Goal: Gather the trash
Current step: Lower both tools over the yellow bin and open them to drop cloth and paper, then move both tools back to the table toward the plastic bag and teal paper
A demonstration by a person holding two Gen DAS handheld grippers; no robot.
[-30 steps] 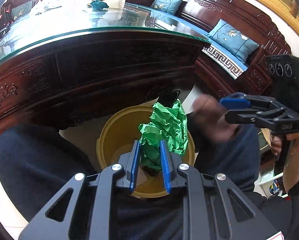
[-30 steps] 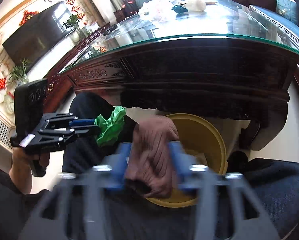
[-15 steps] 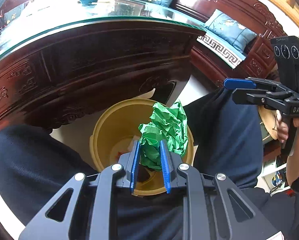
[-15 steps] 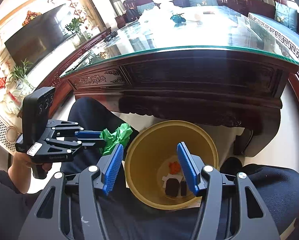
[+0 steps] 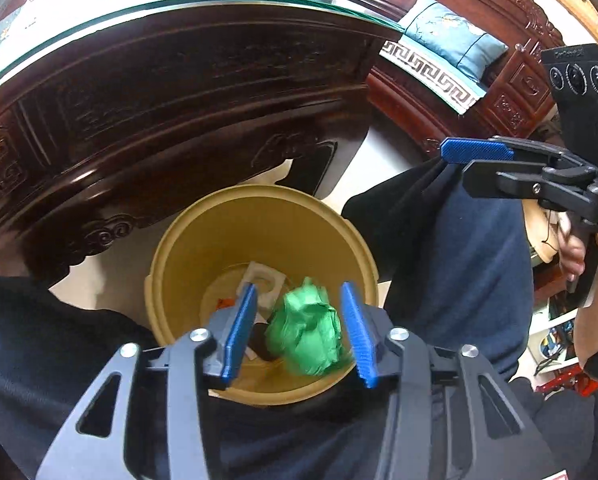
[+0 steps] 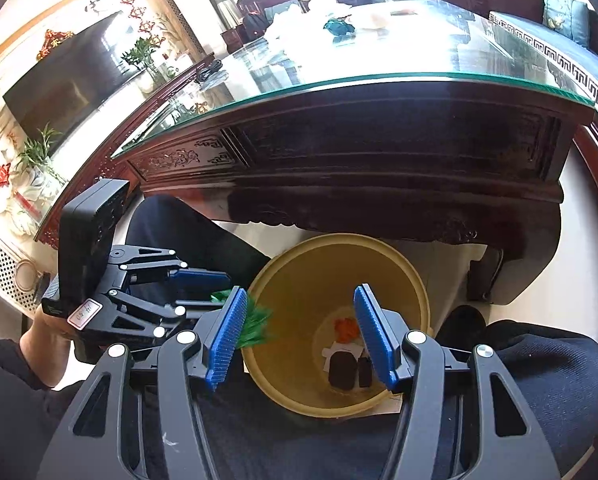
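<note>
We find the left claw point(image 5: 299, 330) opening over the yellow bin point(image 5: 259, 216); a second ago it clamped the crumpled green paper point(image 5: 305, 330), which now sits loose between the pads, blurred, above the bin's mouth. We judge this piece delivered. The left claw points steeply down into the bin. The right claw point(image 6: 299, 336) stands open and empty beside it.

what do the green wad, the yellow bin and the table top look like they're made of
Green wad: likely thin paper or plastic film, judging by its tight crumpled creases; blur leaves it open.
Yellow bin: probably moulded plastic, with smooth matte walls and a rolled rim.
Table top: glass sheet, with sharp reflections and a green-tinted edge, laid over dark carved polished wood.
</note>
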